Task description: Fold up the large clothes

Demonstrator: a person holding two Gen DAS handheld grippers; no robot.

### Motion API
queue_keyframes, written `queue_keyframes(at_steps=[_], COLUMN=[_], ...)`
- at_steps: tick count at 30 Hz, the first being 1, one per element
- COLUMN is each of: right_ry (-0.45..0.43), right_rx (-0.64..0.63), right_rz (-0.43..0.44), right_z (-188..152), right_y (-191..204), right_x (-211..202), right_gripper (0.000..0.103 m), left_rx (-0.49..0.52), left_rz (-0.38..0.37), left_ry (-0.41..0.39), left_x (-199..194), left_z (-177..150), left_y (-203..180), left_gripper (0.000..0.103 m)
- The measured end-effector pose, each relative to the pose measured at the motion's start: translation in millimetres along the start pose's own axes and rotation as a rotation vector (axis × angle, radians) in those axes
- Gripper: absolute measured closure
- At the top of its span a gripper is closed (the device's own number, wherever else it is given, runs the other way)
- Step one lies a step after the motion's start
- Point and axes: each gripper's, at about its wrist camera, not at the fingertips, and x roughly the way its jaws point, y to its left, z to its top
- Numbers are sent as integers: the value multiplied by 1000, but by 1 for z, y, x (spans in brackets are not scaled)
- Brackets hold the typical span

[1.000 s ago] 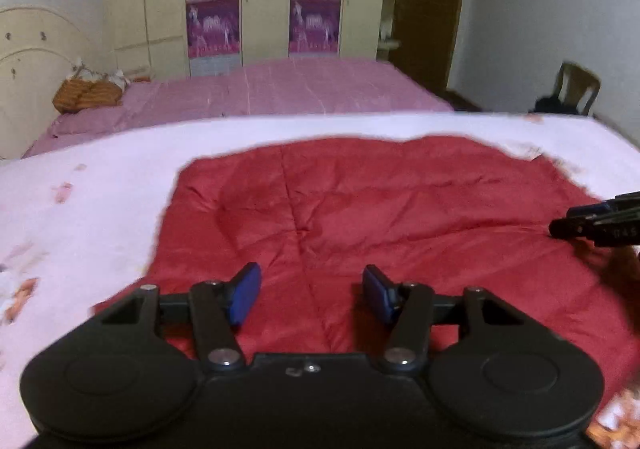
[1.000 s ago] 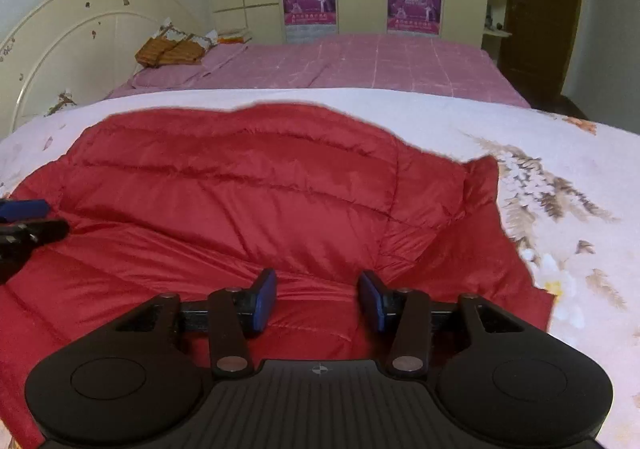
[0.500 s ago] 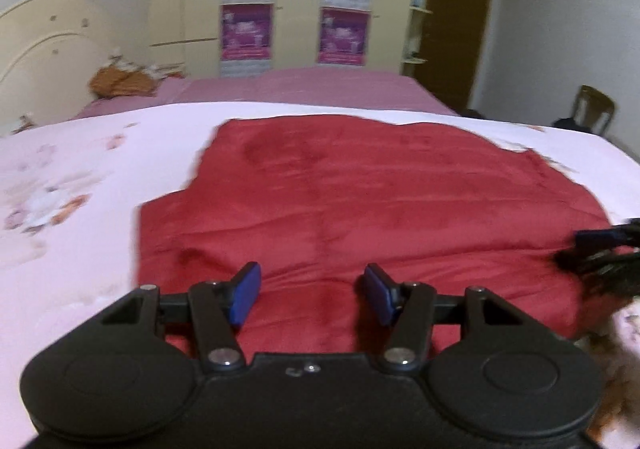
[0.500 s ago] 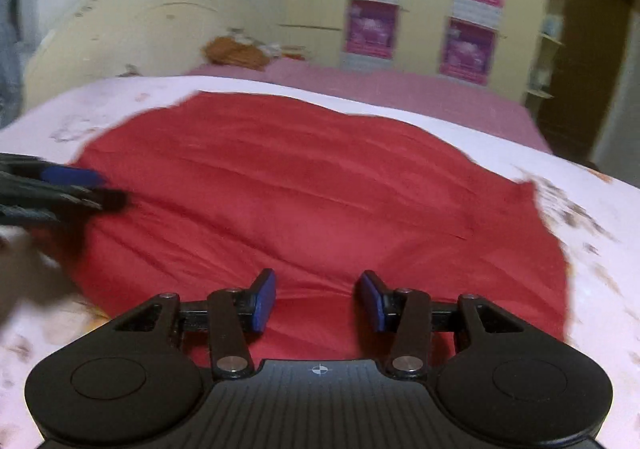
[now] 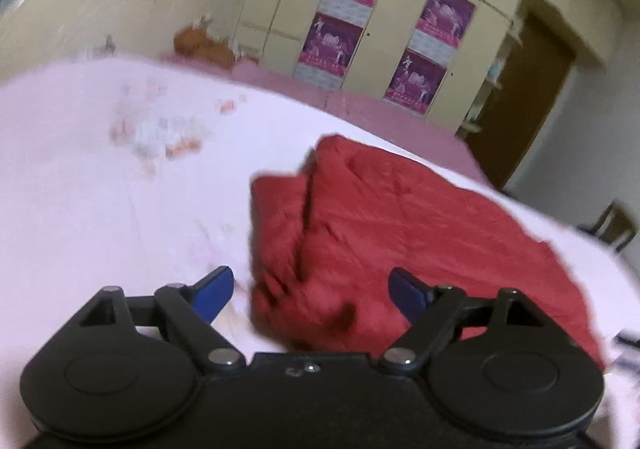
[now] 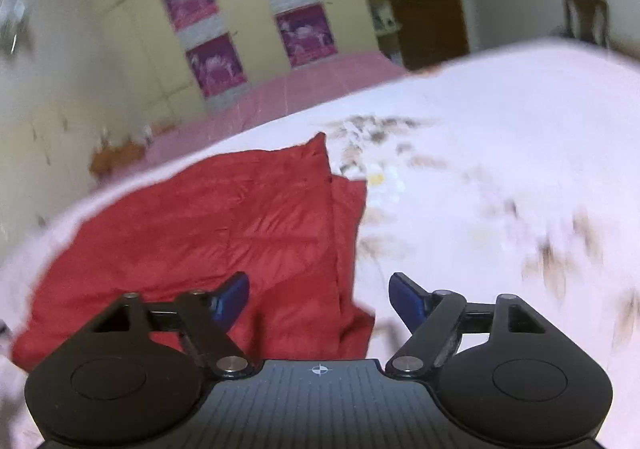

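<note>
A red quilted jacket [image 5: 400, 233] lies flat on the white flowered bedspread [image 5: 100, 189]. In the left wrist view my left gripper [image 5: 312, 293] hovers over the jacket's near left edge, where a folded flap shows. Its jaws are opening, and the cloth lies below and between the blue pads [image 5: 216, 289] without being pinched. In the right wrist view the jacket [image 6: 208, 225] fills the left half. My right gripper [image 6: 320, 297] is above its right edge and layered corner. Its jaws are also opening, with the pads [image 6: 404, 295] clear of the cloth.
A second bed with a pink cover [image 5: 360, 101] stands behind, with an orange bundle [image 5: 200, 45] at its head. A cream wardrobe with purple posters [image 5: 340, 37] lines the far wall, beside a brown door [image 5: 528, 97] and a chair [image 5: 616, 225].
Both grippers have swung apart, the left to the jacket's left edge and the right to its right edge. Both views have tilted and the jaws stand wider. Neither gripper shows in the other's view now.
</note>
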Motion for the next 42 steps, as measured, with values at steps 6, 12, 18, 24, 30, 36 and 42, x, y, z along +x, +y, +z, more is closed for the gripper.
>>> queue_keyframes(at_steps=[6,12,18,24,30,36,42], right_ry=[33,46,49,33,23,33,74], right_rx=[271,390,482,506,510,482,414], right_rz=[100,147,164,171,166,154,130], right_z=[-26,-37,-40,-34,-23,-12,-6], right_y=[-25,-30,-33,-31,-26,-17,-6], right_x=[-19,-19,-4,12,31,45,55], right_gripper=[33,38,38,38,38,38,71], left_rx=[-248,-456,-483,-474,-461,-436,-363], left_rz=[-69,-114,-122,-120,-115,-98,-63], left_ry=[49,33,20,6,5,26,41], left_x=[3,18,35,51,65,78,80], left_z=[-26,-35,-26,-18,-8,0,4], left_y=[19,39,41,38,36,36,28], left_gripper=[31,32,32,32,35,47,73])
